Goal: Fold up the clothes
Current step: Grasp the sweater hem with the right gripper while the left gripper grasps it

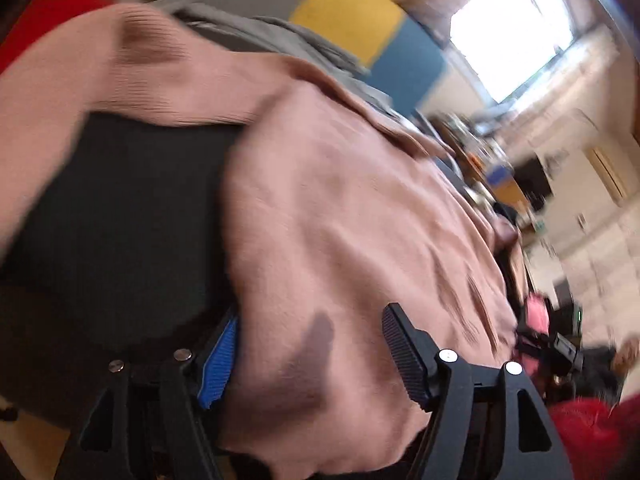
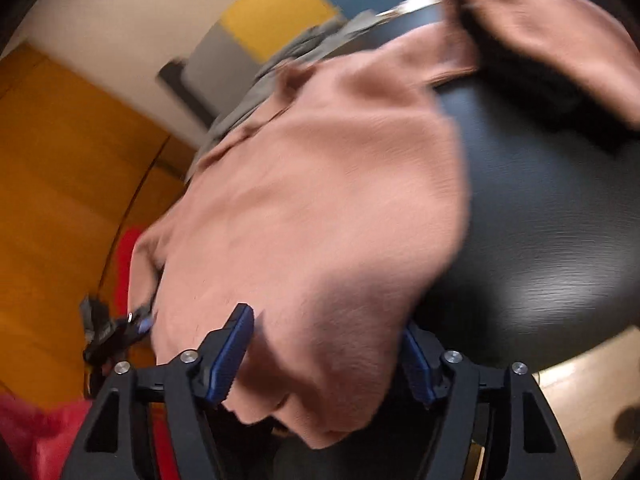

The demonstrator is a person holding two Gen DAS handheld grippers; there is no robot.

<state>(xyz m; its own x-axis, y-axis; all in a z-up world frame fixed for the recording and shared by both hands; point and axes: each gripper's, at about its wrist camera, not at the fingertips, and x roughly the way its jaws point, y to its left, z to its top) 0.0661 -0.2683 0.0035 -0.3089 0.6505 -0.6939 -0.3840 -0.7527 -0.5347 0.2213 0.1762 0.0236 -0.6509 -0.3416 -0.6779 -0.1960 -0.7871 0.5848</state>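
Left wrist view: pink knit sweater (image 1: 340, 200) spread over black bench (image 1: 120, 220), grey garment (image 1: 256, 36) beyond sweater's far edge. Left gripper (image 1: 308, 364) wide open, sweater edge between jaws, pads not pressing. Right gripper (image 2: 328, 360) likewise agape over sweater's (image 2: 312, 200) near edge, nothing held. Sweater looks soft, light, limp, stretchy; will sag and bunch. Best pinch at hem or shoulder seam, both corners together.

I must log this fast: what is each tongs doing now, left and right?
Left tongs: open, pink garment between the pads, not gripped.
Right tongs: open, same garment between, not gripped.
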